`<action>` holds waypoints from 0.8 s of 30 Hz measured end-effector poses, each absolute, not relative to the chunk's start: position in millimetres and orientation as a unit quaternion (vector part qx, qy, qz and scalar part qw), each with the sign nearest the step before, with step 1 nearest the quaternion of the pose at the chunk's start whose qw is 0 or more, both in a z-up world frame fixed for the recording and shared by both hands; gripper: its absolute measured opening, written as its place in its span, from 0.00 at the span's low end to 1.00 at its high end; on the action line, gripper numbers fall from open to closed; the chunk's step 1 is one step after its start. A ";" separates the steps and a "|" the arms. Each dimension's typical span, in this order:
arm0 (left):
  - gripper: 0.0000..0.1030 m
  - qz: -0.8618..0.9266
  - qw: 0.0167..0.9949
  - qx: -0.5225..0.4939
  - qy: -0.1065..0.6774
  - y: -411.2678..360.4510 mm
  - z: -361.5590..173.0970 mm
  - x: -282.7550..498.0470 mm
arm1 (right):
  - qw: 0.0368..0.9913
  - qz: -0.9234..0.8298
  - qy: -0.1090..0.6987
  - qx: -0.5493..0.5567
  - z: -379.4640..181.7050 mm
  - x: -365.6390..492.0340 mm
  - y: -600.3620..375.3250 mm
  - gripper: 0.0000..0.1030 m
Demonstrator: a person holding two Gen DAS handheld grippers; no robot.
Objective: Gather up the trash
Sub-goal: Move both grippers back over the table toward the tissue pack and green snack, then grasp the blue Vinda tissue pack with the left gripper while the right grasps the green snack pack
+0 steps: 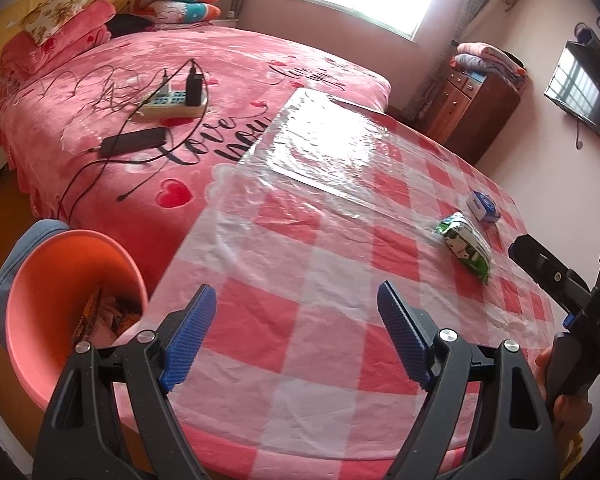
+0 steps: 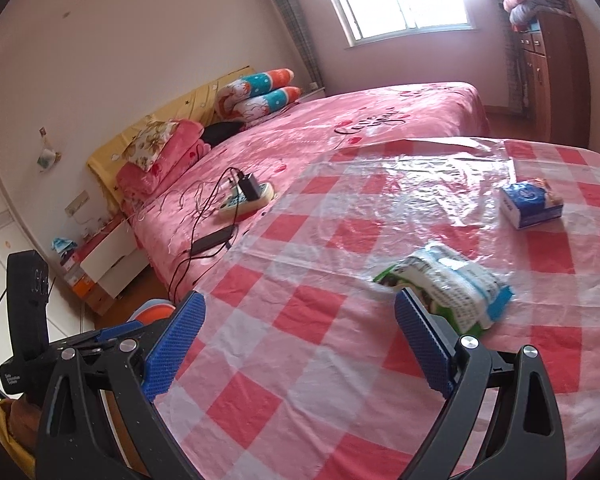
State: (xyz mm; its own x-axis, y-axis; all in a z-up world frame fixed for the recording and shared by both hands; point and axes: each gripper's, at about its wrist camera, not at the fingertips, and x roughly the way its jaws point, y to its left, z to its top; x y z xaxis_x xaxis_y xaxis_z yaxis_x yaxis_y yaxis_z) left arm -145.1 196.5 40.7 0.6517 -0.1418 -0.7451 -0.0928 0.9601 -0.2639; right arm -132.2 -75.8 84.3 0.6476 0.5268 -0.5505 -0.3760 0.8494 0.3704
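A green and white wrapper packet [image 1: 466, 246] lies on the checked table [image 1: 300, 320]; in the right wrist view it [image 2: 452, 284] sits just ahead of my right fingertip. A small blue and white box [image 1: 482, 206] lies beyond it, also in the right wrist view [image 2: 530, 204]. An orange bin [image 1: 48, 280] holding trash stands left of the table. My left gripper [image 1: 296, 312] is open and empty above the table's near edge. My right gripper [image 2: 300, 320] is open and empty, the packet just to its right.
A pink bed [image 1: 140, 100] lies behind the table with a power strip [image 1: 172, 102], cables and a phone [image 1: 134, 142]. A clear plastic sheet [image 1: 320, 148] covers the table. A wooden cabinet [image 1: 464, 108] and a TV [image 1: 584, 88] stand at the right.
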 end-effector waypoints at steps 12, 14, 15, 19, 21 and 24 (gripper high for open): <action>0.81 -0.036 0.897 -0.117 0.425 158.5 46.4 -132.5 | 0.911 0.211 0.324 0.143 86.6 -121.5 -123.9 0.92; 0.81 -0.042 0.899 -0.110 0.422 150.5 51.0 -128.0 | 0.913 0.203 0.322 0.148 86.0 -119.2 -133.5 0.92; 0.81 -0.046 0.901 -0.105 0.419 145.3 55.0 -124.4 | 0.913 0.198 0.322 0.153 85.4 -117.4 -139.8 0.92; 0.81 -0.070 0.909 -0.088 0.402 125.1 72.9 -107.8 | 0.914 0.174 0.319 0.182 83.2 -109.4 -173.8 0.92; 0.81 -0.094 0.911 -0.077 0.394 109.0 82.6 -96.4 | 0.915 0.159 0.316 0.194 82.6 -107.3 -190.8 0.92; 0.81 -0.137 0.909 -0.039 0.391 75.6 91.4 -77.7 | 0.915 0.130 0.310 0.221 80.9 -104.3 -222.4 0.92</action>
